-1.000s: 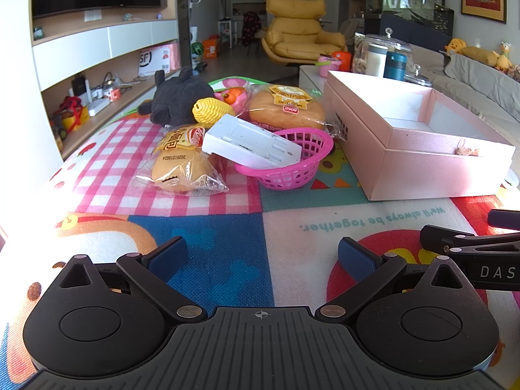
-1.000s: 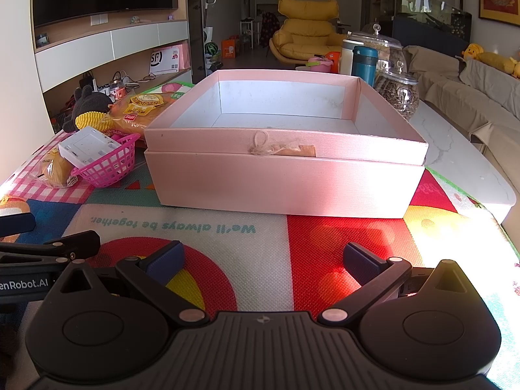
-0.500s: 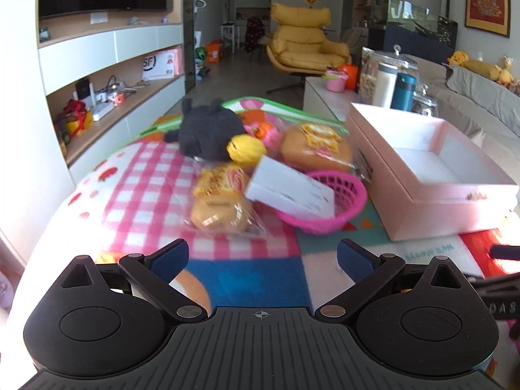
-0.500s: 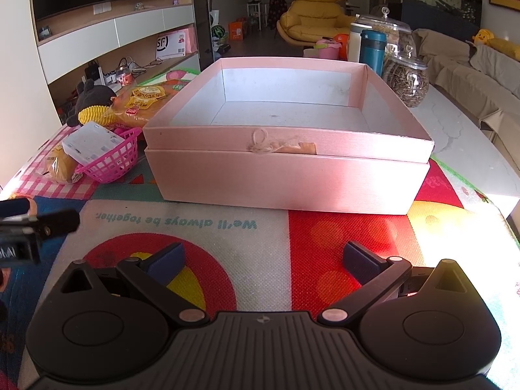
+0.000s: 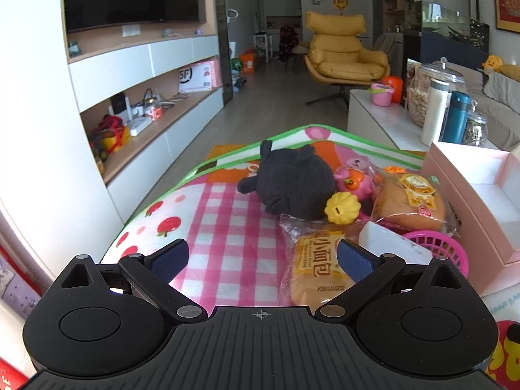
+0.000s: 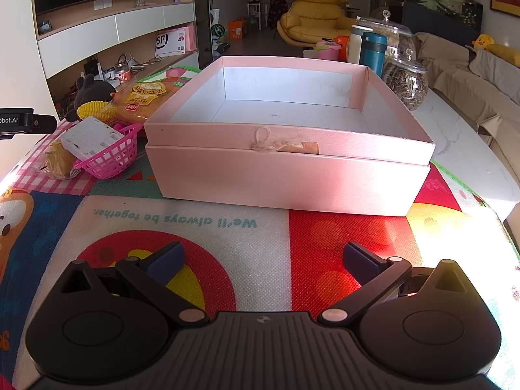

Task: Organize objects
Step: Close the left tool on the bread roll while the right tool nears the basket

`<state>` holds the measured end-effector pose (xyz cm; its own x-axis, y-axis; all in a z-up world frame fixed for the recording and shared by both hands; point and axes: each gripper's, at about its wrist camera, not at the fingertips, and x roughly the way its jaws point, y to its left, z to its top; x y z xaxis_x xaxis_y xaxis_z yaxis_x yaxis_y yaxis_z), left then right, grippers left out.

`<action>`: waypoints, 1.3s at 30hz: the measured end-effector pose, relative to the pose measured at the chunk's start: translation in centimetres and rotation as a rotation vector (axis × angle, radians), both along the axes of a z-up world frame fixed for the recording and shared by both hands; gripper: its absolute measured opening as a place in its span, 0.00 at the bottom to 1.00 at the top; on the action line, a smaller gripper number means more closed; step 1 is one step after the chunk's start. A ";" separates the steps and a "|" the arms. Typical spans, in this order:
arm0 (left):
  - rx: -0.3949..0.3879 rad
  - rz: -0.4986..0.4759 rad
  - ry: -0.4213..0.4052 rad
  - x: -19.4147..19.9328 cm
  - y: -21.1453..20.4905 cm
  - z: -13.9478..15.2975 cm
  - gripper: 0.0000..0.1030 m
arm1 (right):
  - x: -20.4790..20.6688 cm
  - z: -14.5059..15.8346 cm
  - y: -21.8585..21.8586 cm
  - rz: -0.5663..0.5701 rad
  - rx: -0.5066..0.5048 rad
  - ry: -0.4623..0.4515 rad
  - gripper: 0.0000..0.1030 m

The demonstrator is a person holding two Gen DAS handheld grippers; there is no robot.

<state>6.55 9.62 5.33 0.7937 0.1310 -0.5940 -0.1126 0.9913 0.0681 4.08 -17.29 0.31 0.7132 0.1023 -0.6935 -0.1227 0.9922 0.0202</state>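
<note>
My left gripper (image 5: 261, 258) is open and empty, hovering over the pink checked mat, with a wrapped bun (image 5: 317, 268) just behind its right finger. Beyond lie a black plush (image 5: 292, 185), a yellow toy (image 5: 342, 208), a pink toy (image 5: 352, 182), a larger wrapped bun (image 5: 411, 201) and a pink basket (image 5: 438, 247) holding a white box (image 5: 386, 243). The open, empty pink box (image 6: 289, 149) stands in front of my right gripper (image 6: 263, 258), which is open and empty over the play mat.
Glass jars (image 6: 404, 81), a teal flask (image 6: 373, 52) and a white bottle (image 6: 355, 44) stand behind the pink box on a white marble table (image 6: 461, 149). A TV shelf wall (image 5: 136, 74) runs along the left. My left gripper's body (image 6: 16, 123) shows at the right wrist view's left edge.
My left gripper has risen and moved forward and left, over the checked mat towards the buns and plush. My right gripper has lifted slightly and looks more down into the pink box.
</note>
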 end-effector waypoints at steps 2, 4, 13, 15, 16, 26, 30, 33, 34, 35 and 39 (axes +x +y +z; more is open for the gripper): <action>-0.010 -0.040 0.026 0.5 0.0 -0.7 0.99 | 0.0 0.0 0.0 0.000 0.000 0.000 1.00; -0.014 -0.086 0.051 1.2 -0.5 -1.4 0.99 | 0.0 0.0 0.0 0.000 0.000 0.000 1.00; 0.012 -0.138 0.097 4.0 -2.2 -3.4 0.99 | 0.0 0.0 0.0 0.000 0.001 0.000 1.00; -0.014 -0.165 0.147 4.3 -2.1 -4.0 0.93 | 0.1 0.0 0.0 0.000 0.000 0.002 1.00; -0.024 -0.165 0.133 4.0 -2.0 -4.1 0.89 | 0.1 0.0 -0.1 0.001 0.002 0.004 1.00; -0.163 -0.252 0.131 -0.1 -2.3 -2.8 0.57 | 0.6 0.1 0.1 0.011 -0.020 0.020 1.00; -0.209 -0.335 0.113 -5.1 -3.1 -2.8 0.56 | 0.7 0.3 0.3 0.000 -0.022 0.034 1.00; -0.251 -0.370 0.125 -7.7 -2.9 -3.4 0.56 | 0.9 0.5 0.8 -0.017 -0.018 0.049 1.00; -0.247 -0.382 0.124 -8.4 -3.1 -3.5 0.56 | 1.0 0.6 1.1 -0.016 -0.018 0.054 1.00; -0.229 -0.390 0.117 -8.9 -3.2 -3.5 0.56 | 1.2 0.7 1.6 -0.011 -0.019 0.060 1.00; -0.207 -0.422 0.110 -9.8 -3.4 -3.1 0.56 | 1.5 1.1 4.0 0.050 -0.006 0.077 1.00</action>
